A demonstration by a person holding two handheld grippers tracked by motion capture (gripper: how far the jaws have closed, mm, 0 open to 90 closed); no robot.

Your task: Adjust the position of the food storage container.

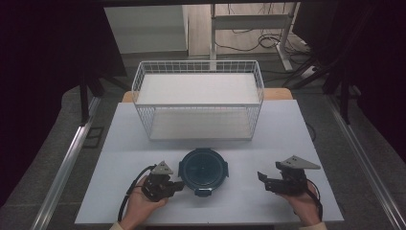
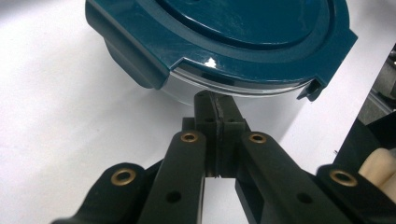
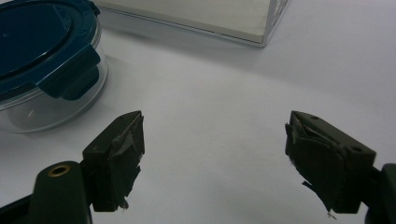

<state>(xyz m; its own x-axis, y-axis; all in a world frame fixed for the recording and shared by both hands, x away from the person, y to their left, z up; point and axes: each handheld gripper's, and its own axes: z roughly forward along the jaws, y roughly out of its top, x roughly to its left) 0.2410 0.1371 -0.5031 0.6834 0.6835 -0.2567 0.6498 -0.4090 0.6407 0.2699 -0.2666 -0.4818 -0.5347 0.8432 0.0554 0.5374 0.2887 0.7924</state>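
Observation:
A round clear container with a dark teal clip-on lid (image 1: pixel 203 170) stands on the white table, near the front and in the middle. My left gripper (image 1: pixel 181 184) lies just left of it, its jaws shut flat against each other with nothing between them. In the left gripper view the shut tips (image 2: pixel 215 100) reach right up to the clear wall under the lid's rim (image 2: pixel 243 28); contact is unclear. My right gripper (image 1: pixel 261 178) rests well to the container's right. In the right gripper view it (image 3: pixel 212 135) stands open over bare table, with the container (image 3: pixel 42 56) off to the left.
A white wire basket (image 1: pixel 198 64) with a white floor stands behind the container, across the table's middle; its corner (image 3: pixel 261 28) appears in the right gripper view. Bare table (image 1: pixel 239 201) lies between the two hands. Cables and table legs sit on the floor beyond.

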